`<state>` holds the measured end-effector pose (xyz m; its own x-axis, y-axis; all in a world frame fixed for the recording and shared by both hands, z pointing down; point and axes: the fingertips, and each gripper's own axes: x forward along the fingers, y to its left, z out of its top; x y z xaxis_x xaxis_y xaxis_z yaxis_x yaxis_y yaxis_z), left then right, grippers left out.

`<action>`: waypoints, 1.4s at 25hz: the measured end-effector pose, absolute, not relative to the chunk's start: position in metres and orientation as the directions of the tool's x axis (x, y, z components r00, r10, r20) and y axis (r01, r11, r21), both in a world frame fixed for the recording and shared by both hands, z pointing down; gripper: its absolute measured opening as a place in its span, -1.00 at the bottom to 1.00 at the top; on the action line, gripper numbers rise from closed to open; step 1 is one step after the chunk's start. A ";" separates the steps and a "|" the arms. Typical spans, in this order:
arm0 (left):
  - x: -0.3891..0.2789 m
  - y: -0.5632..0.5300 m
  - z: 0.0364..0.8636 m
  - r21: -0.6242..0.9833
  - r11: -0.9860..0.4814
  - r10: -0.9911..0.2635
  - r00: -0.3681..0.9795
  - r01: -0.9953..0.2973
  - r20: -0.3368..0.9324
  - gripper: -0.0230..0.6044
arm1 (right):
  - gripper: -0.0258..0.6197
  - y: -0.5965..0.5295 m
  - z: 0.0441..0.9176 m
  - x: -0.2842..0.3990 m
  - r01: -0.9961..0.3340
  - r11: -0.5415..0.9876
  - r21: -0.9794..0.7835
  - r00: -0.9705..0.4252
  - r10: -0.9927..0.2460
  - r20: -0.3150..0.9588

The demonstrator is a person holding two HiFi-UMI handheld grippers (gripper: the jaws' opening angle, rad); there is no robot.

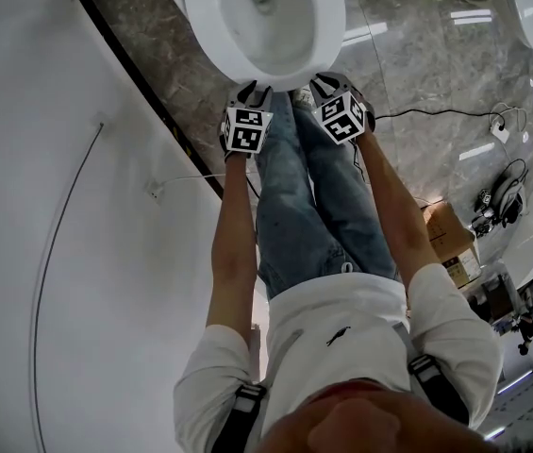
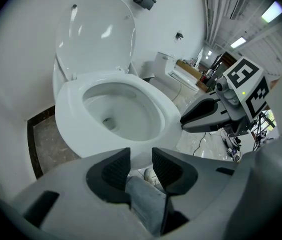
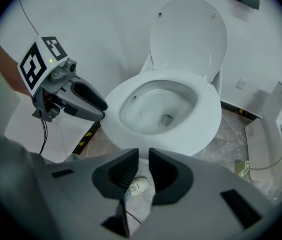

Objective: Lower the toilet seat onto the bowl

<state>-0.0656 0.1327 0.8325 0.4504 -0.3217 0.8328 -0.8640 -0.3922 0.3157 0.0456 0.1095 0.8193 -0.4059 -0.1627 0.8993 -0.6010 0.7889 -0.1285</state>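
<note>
While the lid point(image 2: 98, 34) stands up at the back, the toilet seat point(image 2: 166, 115) lies flat on the bowl point(image 2: 88, 146) — all the way down, I think. Both grippers hang just in front of the bowl. The left gripper point(image 2: 141, 165) has a small gap between its fingers, the right gripper point(image 3: 143, 168) a smaller one — neither holds anything.

Toilet seat point(image 1: 211, 22): a white ring, lying level around the opening of the bowl point(image 1: 268, 26).
Left gripper point(image 1: 250, 92): points down, tips just beside the front edge of the seat.
Right gripper point(image 1: 324, 82): also points down, near the same edge, apart from the left one.
Person: stands in blue jeans point(image 1: 304, 206) before the toilet, both arms stretched down.
Floor point(image 1: 408, 55): grey marble with a dark border strip point(image 1: 153, 92).
Cardboard box point(image 1: 447, 234): on the floor at the right.
</note>
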 end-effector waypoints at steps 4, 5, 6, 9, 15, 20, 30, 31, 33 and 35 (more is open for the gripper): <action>-0.064 0.135 0.840 0.317 -0.394 -0.312 0.450 -0.863 0.837 -0.44 | -0.69 0.111 0.828 0.046 -0.609 0.782 -0.131 -0.399 -0.159 0.903; -0.064 0.134 0.841 0.317 -0.395 -0.311 0.450 -0.862 0.837 -0.44 | -0.69 0.111 0.830 0.047 -0.610 0.781 -0.130 -0.397 -0.159 0.904; -0.064 0.134 0.843 0.317 -0.395 -0.310 0.450 -0.862 0.837 -0.44 | -0.69 0.110 0.831 0.047 -0.612 0.780 -0.130 -0.396 -0.160 0.904; -0.064 0.134 0.846 0.320 -0.390 -0.314 0.451 -0.864 0.836 -0.44 | -0.70 0.110 0.834 0.047 -0.615 0.778 -0.131 -0.394 -0.160 0.905; -0.061 0.132 0.838 0.328 -0.391 -0.333 0.465 -0.860 0.820 -0.44 | -0.73 0.108 0.826 0.044 -0.618 0.776 -0.126 -0.410 -0.181 0.894; -0.058 0.122 0.817 0.323 -0.399 -0.384 0.476 -0.858 0.791 -0.46 | -0.75 0.098 0.802 0.035 -0.613 0.781 -0.123 -0.462 -0.228 0.857; -0.064 0.092 0.760 0.266 -0.423 -0.496 0.467 -0.866 0.732 -0.63 | -0.78 0.072 0.750 0.030 -0.612 0.786 -0.089 -0.525 -0.320 0.789; -0.063 0.089 0.754 0.261 -0.426 -0.505 0.467 -0.866 0.726 -0.64 | -0.78 0.070 0.743 0.031 -0.613 0.785 -0.086 -0.530 -0.328 0.782; -0.062 0.083 0.742 0.251 -0.430 -0.524 0.466 -0.867 0.713 -0.66 | -0.79 0.064 0.729 0.031 -0.611 0.788 -0.076 -0.541 -0.345 0.767; -0.062 0.076 0.730 0.236 -0.434 -0.544 0.462 -0.869 0.701 -0.69 | -0.80 0.058 0.714 0.030 -0.604 0.794 -0.064 -0.555 -0.362 0.749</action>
